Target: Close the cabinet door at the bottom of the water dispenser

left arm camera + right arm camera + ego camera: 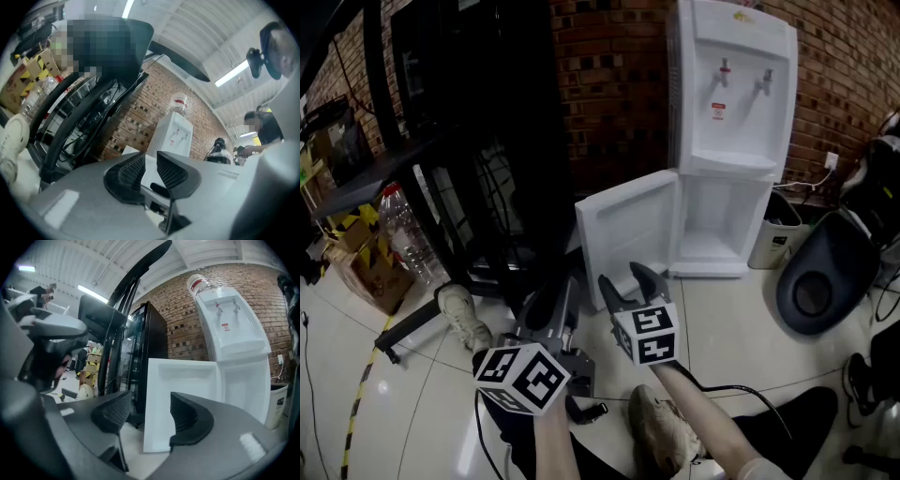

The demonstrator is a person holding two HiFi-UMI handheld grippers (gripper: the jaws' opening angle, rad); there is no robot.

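While the white water dispenser [736, 84] stands against the brick wall [619, 75] at about one o'clock in the head view, its bottom cabinet door [628, 239] hangs wide open. The door is swung out to the dispenser's nine o'clock side, so its moulded inner face shows and the white compartment [722, 220] behind it is exposed.

Just below the door, at its six o'clock, the right gripper [625, 278] hovers over the tiled floor [741, 319]. Its jaws are spread wide with nothing between them. In the right gripper view the door's free edge shows beyond the gap, apart from both fingers.

At seven o'clock in the head view is the left gripper [151, 159]. Its jaws are parted by only a narrow slit and hold nothing.

A black glass-fronted cabinet [487, 94] fills the eleven o'clock area. A pale waste bin [772, 234] sits at the dispenser's three o'clock, just beside it. A large plastic bottle [403, 234] stands at nine o'clock.
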